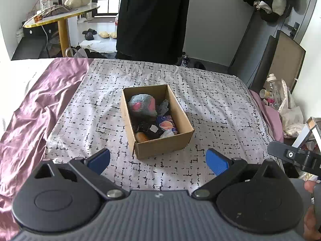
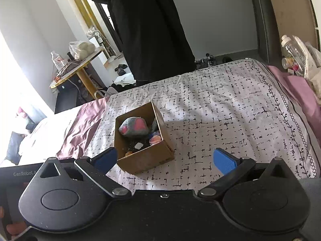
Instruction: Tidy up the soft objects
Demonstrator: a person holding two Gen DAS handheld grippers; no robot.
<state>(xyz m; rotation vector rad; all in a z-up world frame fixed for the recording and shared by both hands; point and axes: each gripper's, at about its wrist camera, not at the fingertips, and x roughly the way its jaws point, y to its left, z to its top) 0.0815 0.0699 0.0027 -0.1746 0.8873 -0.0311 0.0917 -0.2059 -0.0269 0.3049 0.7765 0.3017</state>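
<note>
An open cardboard box (image 1: 160,144) (image 2: 144,160) stands on the patterned bedspread (image 1: 210,104) (image 2: 220,110). Inside lie a grey plush with pink patches (image 1: 141,105) (image 2: 133,128), a dark soft item with a white tag (image 1: 149,129), a blue and peach toy (image 1: 167,124) (image 2: 155,138) and an orange piece (image 1: 142,136). My left gripper (image 1: 158,163) is open and empty, held back from the box's near wall. My right gripper (image 2: 165,161) is open just as wide, nothing between its blue pads, with the box ahead toward its left finger.
A purple satin sheet (image 1: 34,108) (image 2: 82,130) lies left of the bedspread. A person in black (image 1: 152,18) (image 2: 148,30) stands past the bed's far edge. A round side table (image 1: 60,16) stands at the back left, with bottles and bags (image 1: 278,98) (image 2: 297,54) on the right.
</note>
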